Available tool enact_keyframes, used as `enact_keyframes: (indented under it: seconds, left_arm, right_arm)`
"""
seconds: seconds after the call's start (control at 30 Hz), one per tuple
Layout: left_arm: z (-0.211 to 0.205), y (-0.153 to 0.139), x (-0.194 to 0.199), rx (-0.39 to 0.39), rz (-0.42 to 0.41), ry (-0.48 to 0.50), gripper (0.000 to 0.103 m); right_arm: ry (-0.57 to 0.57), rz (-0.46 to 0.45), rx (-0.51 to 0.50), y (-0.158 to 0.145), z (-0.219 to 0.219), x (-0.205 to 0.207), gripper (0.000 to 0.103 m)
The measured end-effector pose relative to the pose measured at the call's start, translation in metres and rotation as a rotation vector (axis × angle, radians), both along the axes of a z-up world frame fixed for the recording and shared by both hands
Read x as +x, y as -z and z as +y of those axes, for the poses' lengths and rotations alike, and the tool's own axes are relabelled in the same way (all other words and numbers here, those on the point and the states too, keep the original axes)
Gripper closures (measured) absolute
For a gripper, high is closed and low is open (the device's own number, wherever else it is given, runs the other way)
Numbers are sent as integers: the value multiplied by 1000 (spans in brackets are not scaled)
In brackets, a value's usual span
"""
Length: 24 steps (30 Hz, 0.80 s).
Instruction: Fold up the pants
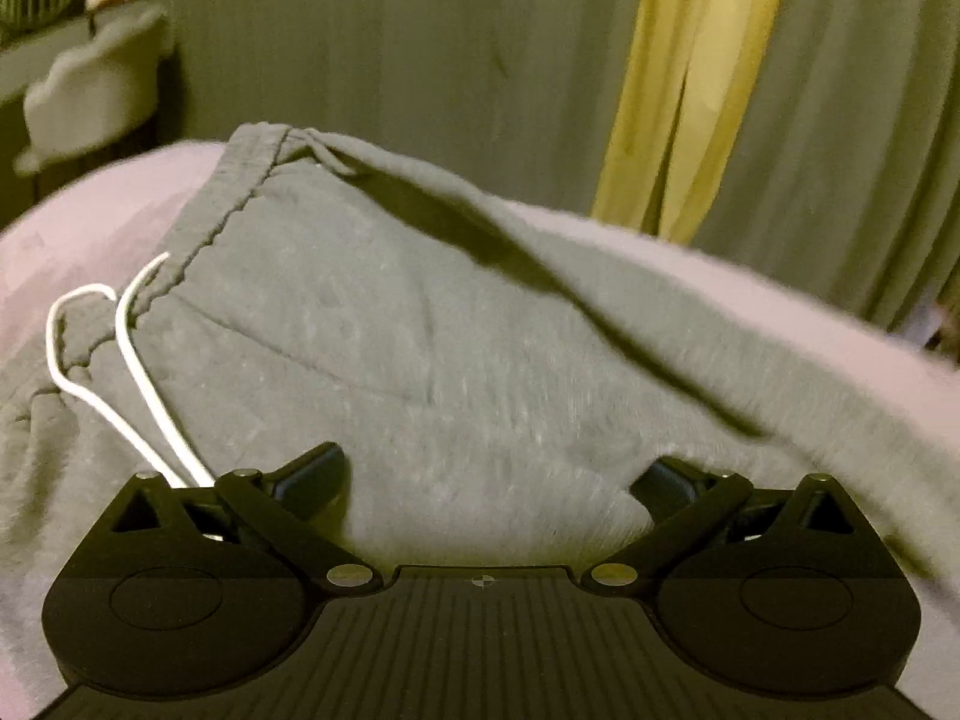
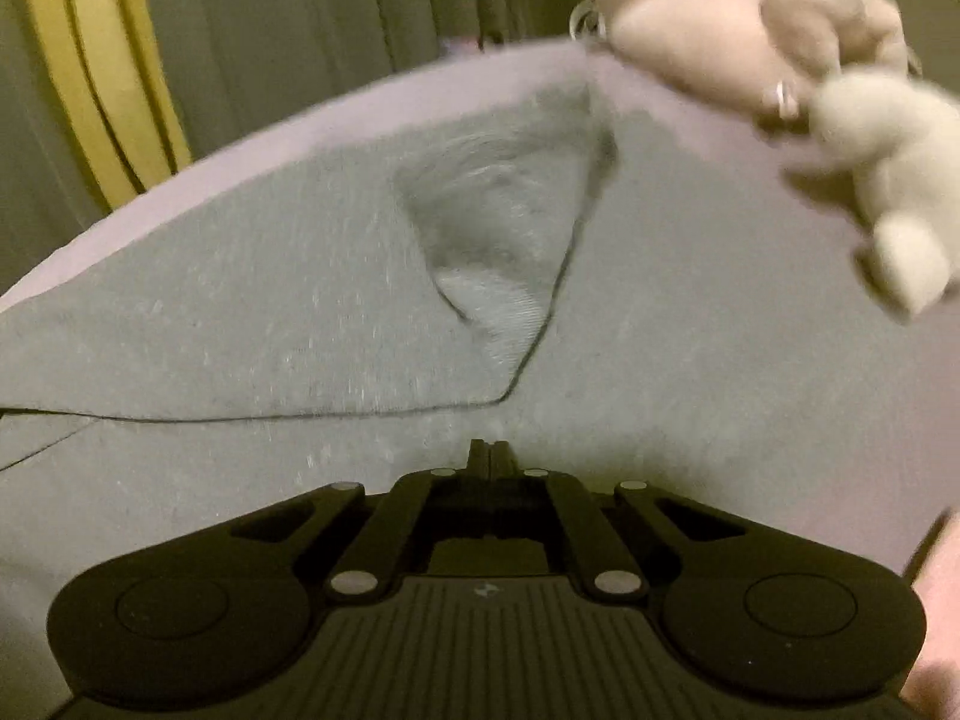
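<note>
Grey sweatpants lie on a lilac bed sheet, waistband to the upper left with a white drawstring trailing toward me. My left gripper is open, its fingers wide apart, and pants fabric bulges between them. A fold of the pants is lifted along the right. In the right wrist view the pants show a folded layer with a sharp edge. My right gripper is shut, its tips buried in grey fabric.
Two plush toys sit at the bed's far right. Grey curtains with a yellow panel hang behind the bed. A pale chair stands at the far left. A hand shows at the lower right edge.
</note>
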<state>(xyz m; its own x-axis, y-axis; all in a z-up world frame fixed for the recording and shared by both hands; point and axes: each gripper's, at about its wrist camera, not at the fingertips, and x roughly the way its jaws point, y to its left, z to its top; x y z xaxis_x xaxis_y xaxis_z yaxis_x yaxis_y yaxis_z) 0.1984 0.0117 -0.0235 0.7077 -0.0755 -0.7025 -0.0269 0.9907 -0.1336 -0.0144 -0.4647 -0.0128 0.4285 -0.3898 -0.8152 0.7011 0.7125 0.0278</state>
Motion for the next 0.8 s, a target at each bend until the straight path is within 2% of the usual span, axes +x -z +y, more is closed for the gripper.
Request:
enact_keyframes:
  seconds: [0.07, 0.1, 0.13, 0.17, 0.23, 0.27, 0.33, 0.37, 0.4, 0.43, 0.5, 0.57, 0.7, 0.8]
  left_arm:
    - [6, -11, 7, -54, 12, -8, 0]
    - [6, -16, 12, -72, 21, -6, 0]
    - [3, -20, 23, -59, 49, 11, 0]
    - [1, -24, 33, -46, 76, 28, 0]
    - [1, -33, 53, -64, 139, 60, 2]
    - [5, -40, 55, -110, 139, 79, 4]
    - [15, -58, 55, -222, 146, 187, 4]
    - [19, -64, 54, -248, 147, 225, 3]
    - [24, -69, 54, -253, 131, 233, 3]
    - [29, -73, 57, -222, 107, 208, 2]
    - [33, -72, 69, -134, 87, 133, 2]
    - [37, -63, 92, -77, 98, 77, 2]
    - [39, -35, 140, -145, 198, 63, 2]
    - [35, -17, 172, -133, 256, 7, 4]
  right_arm:
    - [-31, -106, -39, -15, -6, 1, 98]
    - [-39, -130, -66, -18, -6, 4, 95]
    - [-49, -150, -86, -19, -8, 8, 86]
    - [-48, -158, -96, -18, -11, 11, 73]
    - [-58, -166, -89, -11, -15, 15, 58]
    - [-54, -160, -81, -6, -19, 17, 55]
    - [-47, -152, -57, 3, -27, 18, 52]
    - [-43, -145, -47, 7, -18, 14, 48]
    - [-36, -137, -41, 10, -18, 14, 46]
    - [-23, -131, -36, 13, -24, 13, 43]
    - [4, -127, -15, 18, -36, 13, 42]
    - [39, -142, -5, 18, -44, 11, 40]
    - [93, -131, 18, 18, -49, -1, 34]
    - [122, -134, 43, 19, -57, -6, 33]
